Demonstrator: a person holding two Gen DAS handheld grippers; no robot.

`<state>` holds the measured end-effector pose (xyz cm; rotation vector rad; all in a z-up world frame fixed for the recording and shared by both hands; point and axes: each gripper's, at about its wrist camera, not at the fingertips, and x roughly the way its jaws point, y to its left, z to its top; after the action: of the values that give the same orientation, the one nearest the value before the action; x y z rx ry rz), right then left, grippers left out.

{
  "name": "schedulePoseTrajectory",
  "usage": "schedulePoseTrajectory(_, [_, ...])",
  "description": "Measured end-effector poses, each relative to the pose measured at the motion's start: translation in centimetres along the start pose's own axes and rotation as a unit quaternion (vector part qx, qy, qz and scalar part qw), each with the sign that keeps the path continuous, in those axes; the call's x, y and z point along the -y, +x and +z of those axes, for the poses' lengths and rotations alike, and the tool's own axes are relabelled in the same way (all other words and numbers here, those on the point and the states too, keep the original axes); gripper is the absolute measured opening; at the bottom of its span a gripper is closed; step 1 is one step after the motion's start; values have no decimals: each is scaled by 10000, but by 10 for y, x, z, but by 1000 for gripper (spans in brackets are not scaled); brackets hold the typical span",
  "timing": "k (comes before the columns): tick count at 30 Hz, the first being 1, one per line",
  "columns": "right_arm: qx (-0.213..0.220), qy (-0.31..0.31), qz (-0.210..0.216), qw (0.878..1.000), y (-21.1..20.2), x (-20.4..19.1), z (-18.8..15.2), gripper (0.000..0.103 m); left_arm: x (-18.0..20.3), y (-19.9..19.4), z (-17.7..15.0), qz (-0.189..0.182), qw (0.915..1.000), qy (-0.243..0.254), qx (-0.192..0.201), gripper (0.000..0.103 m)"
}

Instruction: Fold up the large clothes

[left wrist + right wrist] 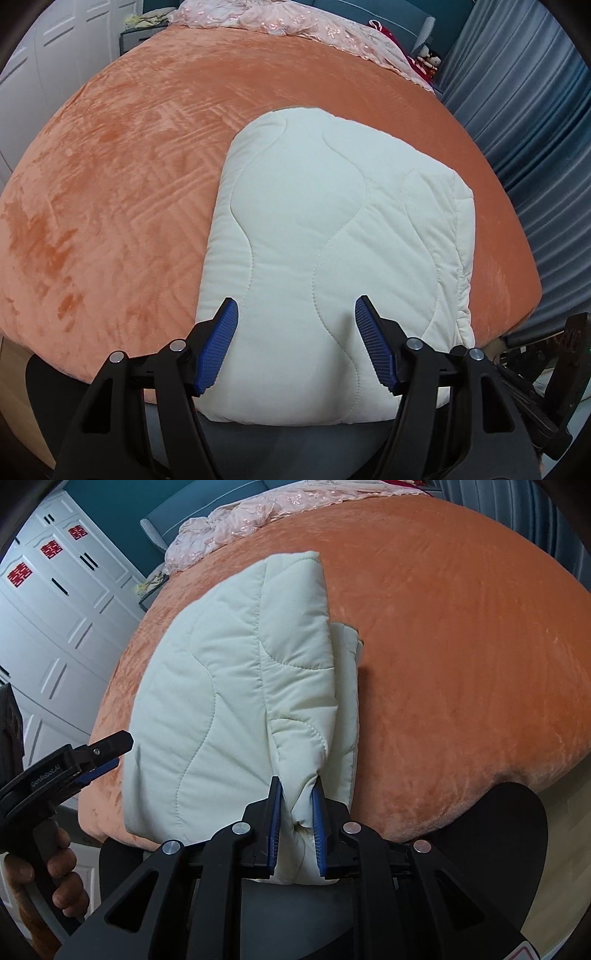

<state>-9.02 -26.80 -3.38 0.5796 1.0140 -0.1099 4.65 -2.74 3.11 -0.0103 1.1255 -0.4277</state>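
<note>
My right claw (pixel 297 825) pinched the quilt (pixel 229 686) at its near right corner; my left claw (pixel 297 345) hung open over its near edge, the quilt's length running away across the bed (pixel 461 646)

Left gripper (pixel 296 314): black plastic linkage arms, silver round pivot screws, blue ribbed pads (pixel 218 347). Right gripper (pixel 297 797): identical build. White "GenRobot.AI" lettering on the side casing. Hand (pixel 55 871): bare.
</note>
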Motion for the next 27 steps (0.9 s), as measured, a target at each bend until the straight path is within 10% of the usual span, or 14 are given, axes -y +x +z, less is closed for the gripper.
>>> schedulePoseTrajectory(27, [-539,-111,-255,9982,69,-3,-4,20,4,51,-12,905,9949,424,-143,79])
